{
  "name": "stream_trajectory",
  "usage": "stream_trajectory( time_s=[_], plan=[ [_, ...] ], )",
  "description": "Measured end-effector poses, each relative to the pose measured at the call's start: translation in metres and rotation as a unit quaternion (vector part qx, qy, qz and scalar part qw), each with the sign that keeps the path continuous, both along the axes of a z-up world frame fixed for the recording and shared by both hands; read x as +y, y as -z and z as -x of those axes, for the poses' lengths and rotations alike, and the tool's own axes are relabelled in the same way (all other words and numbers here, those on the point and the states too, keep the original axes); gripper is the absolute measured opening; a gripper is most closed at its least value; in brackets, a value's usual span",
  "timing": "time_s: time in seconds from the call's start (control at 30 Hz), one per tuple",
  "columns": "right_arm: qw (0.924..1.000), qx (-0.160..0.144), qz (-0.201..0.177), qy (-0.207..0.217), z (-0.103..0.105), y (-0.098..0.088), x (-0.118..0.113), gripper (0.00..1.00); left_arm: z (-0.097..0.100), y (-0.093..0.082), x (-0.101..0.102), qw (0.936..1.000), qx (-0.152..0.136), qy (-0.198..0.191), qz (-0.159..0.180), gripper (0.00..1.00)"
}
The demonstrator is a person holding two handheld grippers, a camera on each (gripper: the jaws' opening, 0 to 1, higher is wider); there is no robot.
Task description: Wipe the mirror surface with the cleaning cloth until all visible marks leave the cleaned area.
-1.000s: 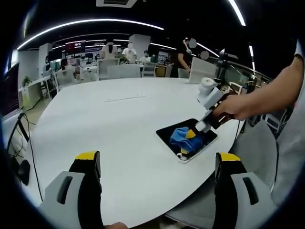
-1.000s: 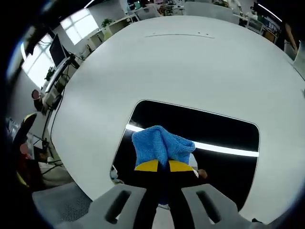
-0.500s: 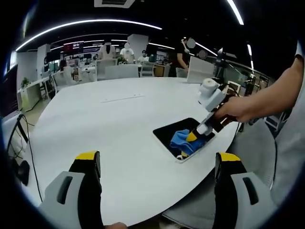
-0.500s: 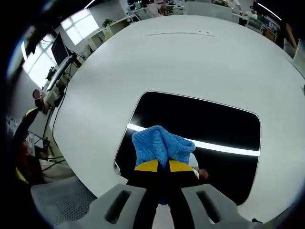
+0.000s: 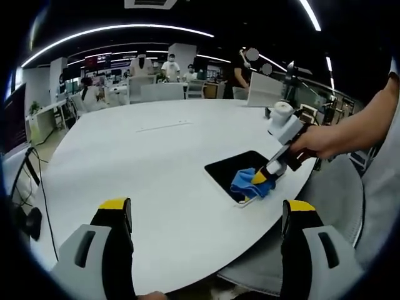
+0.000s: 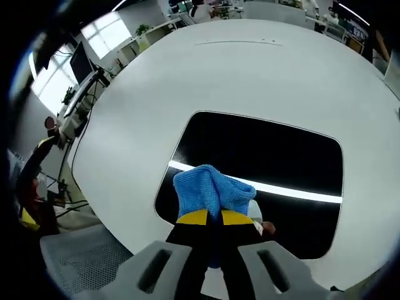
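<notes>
Right gripper view: my right claw (image 6: 209,217), jaws pressed together on the blue cleaning cloth (image 6: 210,189), holds it down on the dark mirror (image 6: 269,156). Mirror lies flat near the round white worktop's (image 6: 156,87) edge. Left gripper view: my left claw (image 5: 206,215), jaws spread wide, hangs over the worktop, well apart from the mirror.

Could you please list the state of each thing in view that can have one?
Right gripper: shut on the blue cleaning cloth.
Blue cleaning cloth: bunched, pressed on the mirror near its close edge.
Mirror: lying flat on the table, reflecting a ceiling light strip.
Left gripper: open, holding nothing, above the table edge.
White table: bearing the mirror.
</notes>
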State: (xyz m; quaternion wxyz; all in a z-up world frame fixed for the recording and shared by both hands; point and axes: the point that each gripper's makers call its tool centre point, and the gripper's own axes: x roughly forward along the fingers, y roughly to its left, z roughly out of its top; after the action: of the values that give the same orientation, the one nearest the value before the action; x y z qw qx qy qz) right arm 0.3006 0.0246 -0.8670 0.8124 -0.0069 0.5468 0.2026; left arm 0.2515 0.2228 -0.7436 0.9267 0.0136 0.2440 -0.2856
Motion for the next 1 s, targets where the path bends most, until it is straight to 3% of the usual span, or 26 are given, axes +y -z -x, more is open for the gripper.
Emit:
stream_trajectory(
  time_s=[0.57, 0.8, 0.97, 1.0],
  plan=[
    [0.9999, 0.013, -0.007, -0.002, 0.011, 0.001, -0.002, 0.0, -0.01, 0.003, -0.003, 0.9996, 0.003, -0.027, 0.012, 0.99],
    [0.9999, 0.01, -0.01, -0.004, 0.012, 0.0, -0.001, 0.0, -0.01, 0.0, -0.015, 0.9999, 0.001, -0.013, 0.01, 0.99],
    [0.9998, 0.013, -0.015, -0.006, 0.011, 0.0, -0.001, 0.0, -0.012, -0.002, -0.018, 1.0, 0.0, -0.004, -0.003, 0.99],
    [0.9998, 0.013, -0.014, -0.01, 0.011, 0.0, -0.001, 0.0, -0.012, -0.001, -0.014, 0.9997, -0.002, -0.003, -0.023, 0.99]
  ],
)
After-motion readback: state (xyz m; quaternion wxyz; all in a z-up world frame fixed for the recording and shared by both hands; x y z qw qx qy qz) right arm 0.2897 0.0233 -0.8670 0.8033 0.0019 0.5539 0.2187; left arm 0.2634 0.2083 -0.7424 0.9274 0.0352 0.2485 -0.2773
